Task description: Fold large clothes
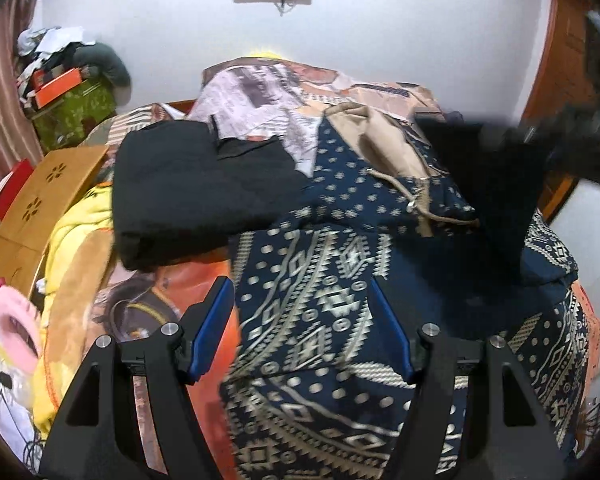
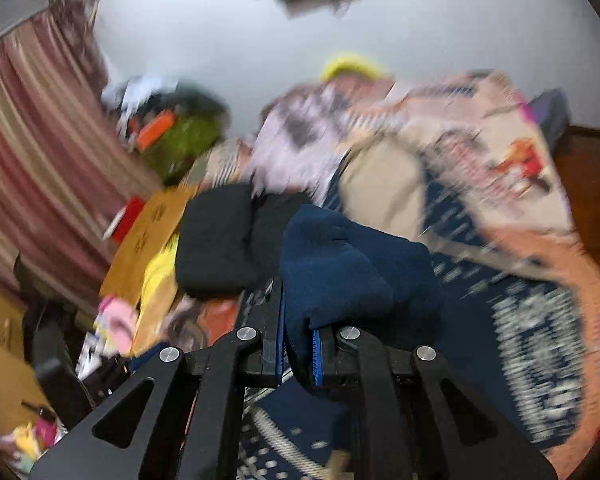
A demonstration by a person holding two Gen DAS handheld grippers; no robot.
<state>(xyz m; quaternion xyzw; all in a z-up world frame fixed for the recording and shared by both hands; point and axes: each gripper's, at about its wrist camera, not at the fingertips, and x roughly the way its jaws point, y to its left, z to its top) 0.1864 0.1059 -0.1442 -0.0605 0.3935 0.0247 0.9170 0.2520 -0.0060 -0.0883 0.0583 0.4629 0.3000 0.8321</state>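
A dark navy garment (image 2: pixel 352 264) is clamped between my right gripper's (image 2: pixel 298 328) blue pads and bunches up over the jaws; the right wrist view is motion-blurred. In the left wrist view the same garment (image 1: pixel 496 196) hangs dark from the right gripper at the upper right, above the bed. My left gripper (image 1: pixel 304 316) is open and empty, low over a navy cloth with a cream pattern (image 1: pixel 312 340) that covers the bed. A folded black garment (image 1: pixel 180 188) lies to the left behind it, and it also shows in the right wrist view (image 2: pixel 220 248).
A beige garment with drawstrings (image 1: pixel 388 152) lies at the back on a patterned blanket (image 1: pixel 268 100). A yellow cloth (image 1: pixel 76 232), a cardboard box (image 1: pixel 40 200) and pink items (image 1: pixel 12 320) crowd the left side. A cluttered pile (image 1: pixel 68 80) stands by the striped curtain.
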